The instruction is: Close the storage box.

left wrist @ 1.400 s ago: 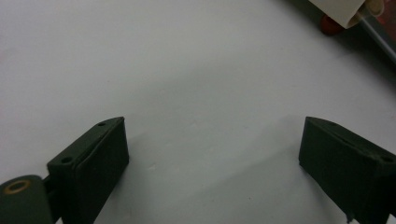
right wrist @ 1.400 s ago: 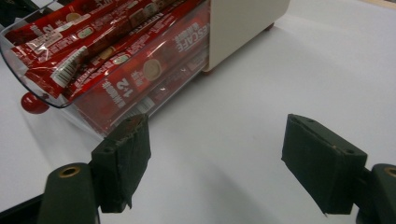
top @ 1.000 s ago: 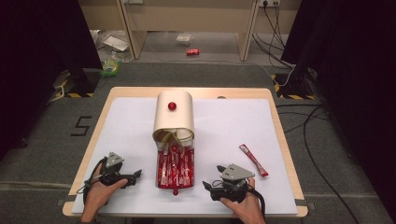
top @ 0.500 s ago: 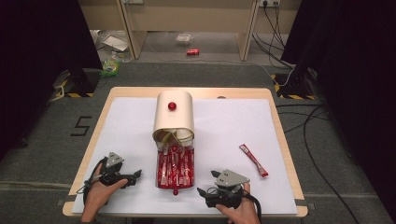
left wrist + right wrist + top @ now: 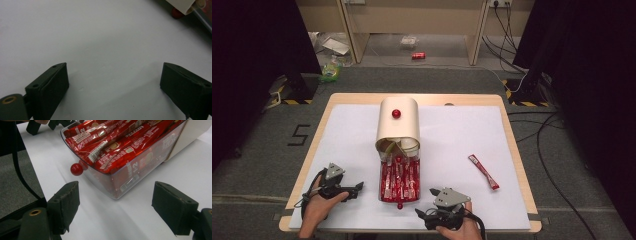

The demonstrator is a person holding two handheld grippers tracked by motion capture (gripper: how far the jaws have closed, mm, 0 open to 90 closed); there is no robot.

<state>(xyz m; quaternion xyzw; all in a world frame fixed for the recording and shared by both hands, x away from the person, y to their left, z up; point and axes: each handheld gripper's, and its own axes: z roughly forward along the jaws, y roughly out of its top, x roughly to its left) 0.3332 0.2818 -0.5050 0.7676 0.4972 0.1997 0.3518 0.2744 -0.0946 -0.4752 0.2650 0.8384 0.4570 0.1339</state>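
Black right gripper (image 5: 115, 207) spread wide, facing drawer (image 5: 130, 176)

I see a loose red sachet (image 5: 483, 171) lying flat on the white sheet (image 5: 452, 135), well right of everything else; a red can (image 5: 418, 55) sits on the floor beyond.

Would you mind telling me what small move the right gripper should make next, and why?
Probably ease the right gripper forward and toward the red knob on the clear drawer. Its jaws stand open with nothing between them, short of the drawer front. The drawer is pulled out and full of red packets, so closing it by the knob looks likely.
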